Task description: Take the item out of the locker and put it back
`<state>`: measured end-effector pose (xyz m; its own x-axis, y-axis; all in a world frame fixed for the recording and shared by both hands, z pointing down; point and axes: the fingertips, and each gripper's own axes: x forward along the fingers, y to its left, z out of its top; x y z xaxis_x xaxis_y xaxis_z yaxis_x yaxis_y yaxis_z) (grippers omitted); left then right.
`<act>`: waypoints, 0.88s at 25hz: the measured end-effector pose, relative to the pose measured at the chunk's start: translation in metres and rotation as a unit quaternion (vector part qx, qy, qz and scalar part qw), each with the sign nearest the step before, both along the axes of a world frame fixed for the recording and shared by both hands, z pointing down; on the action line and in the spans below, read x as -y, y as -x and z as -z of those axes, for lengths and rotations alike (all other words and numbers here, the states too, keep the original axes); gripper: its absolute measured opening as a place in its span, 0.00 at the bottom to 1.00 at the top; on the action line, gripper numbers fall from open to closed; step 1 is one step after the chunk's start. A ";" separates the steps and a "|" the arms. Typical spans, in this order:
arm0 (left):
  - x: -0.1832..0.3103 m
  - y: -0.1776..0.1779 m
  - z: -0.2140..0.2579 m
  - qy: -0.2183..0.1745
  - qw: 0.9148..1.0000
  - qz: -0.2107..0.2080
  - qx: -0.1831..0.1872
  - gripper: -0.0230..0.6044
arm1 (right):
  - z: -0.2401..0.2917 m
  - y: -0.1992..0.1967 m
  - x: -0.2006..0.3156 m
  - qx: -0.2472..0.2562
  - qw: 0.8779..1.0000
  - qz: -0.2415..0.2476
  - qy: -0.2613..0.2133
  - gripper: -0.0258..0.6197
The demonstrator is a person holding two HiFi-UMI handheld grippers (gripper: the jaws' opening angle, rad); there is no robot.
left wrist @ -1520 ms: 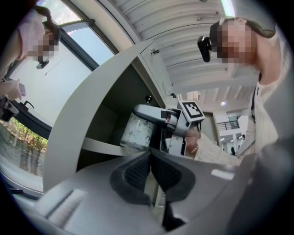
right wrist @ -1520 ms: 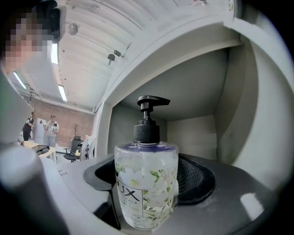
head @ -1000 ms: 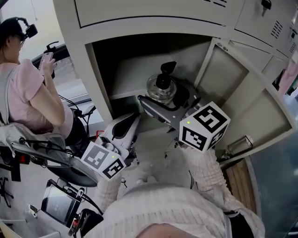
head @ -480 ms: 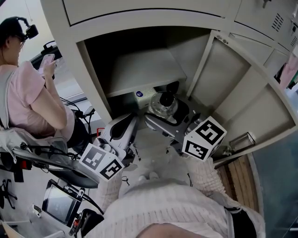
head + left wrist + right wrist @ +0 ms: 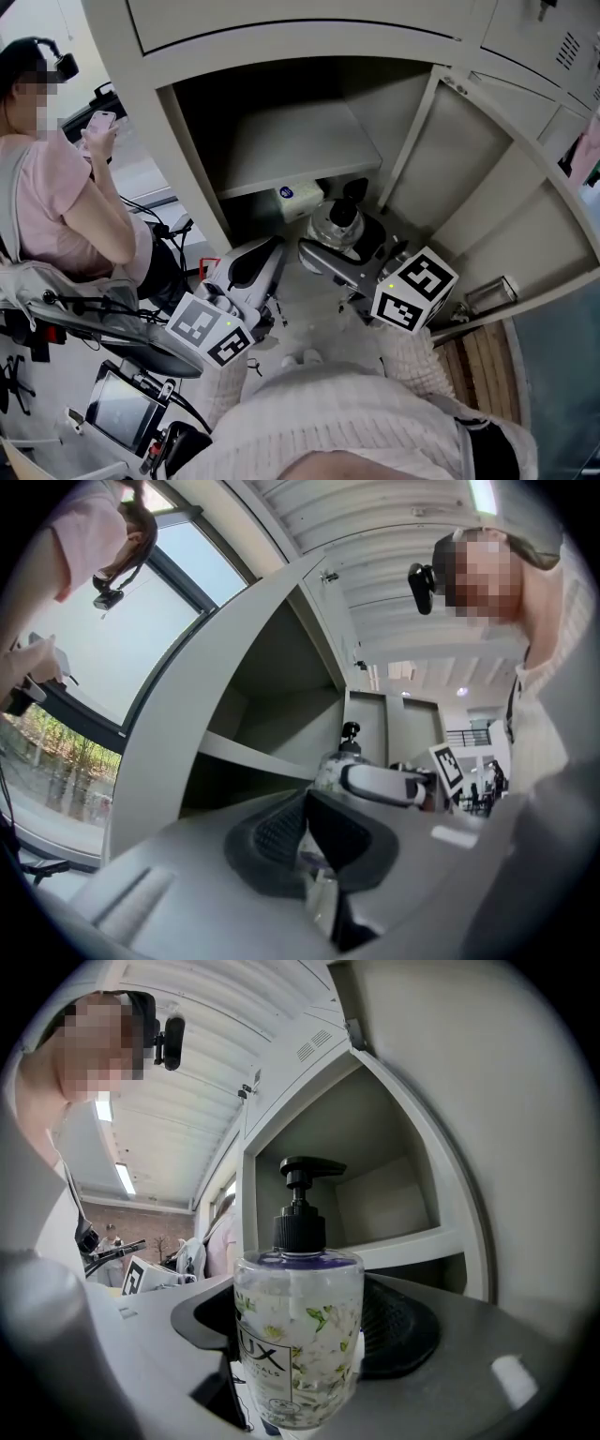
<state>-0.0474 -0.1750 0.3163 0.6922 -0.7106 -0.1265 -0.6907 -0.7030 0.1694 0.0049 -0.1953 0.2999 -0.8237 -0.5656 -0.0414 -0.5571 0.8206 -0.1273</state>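
While clamping the soap bottle (image 5: 336,217) in the right gripper (image 5: 342,246) mid-frame at the locker (image 5: 187,159) mouth, holds the left gripper (image 5: 270,251) clenched, empty; apparently leaves setting down and releasing to do.

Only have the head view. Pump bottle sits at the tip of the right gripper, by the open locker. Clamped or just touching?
Observer: Clamped. In the right gripper view the bottle stands upright between the jaws of the right gripper, with a pad against each side.
Operator: Left gripper carrying anything?
Observer: No. The left gripper has its jaws together, with nothing between them.
Operator: Which bottle is it?
Observer: Clear with a floral print. The label reads LUX, and the pump is black.
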 end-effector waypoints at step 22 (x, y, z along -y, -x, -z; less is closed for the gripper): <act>0.001 -0.008 -0.001 0.002 1.000 -0.002 0.004 0.05 | 0.008 -0.004 0.002 -0.004 1.000 0.005 -0.005 0.61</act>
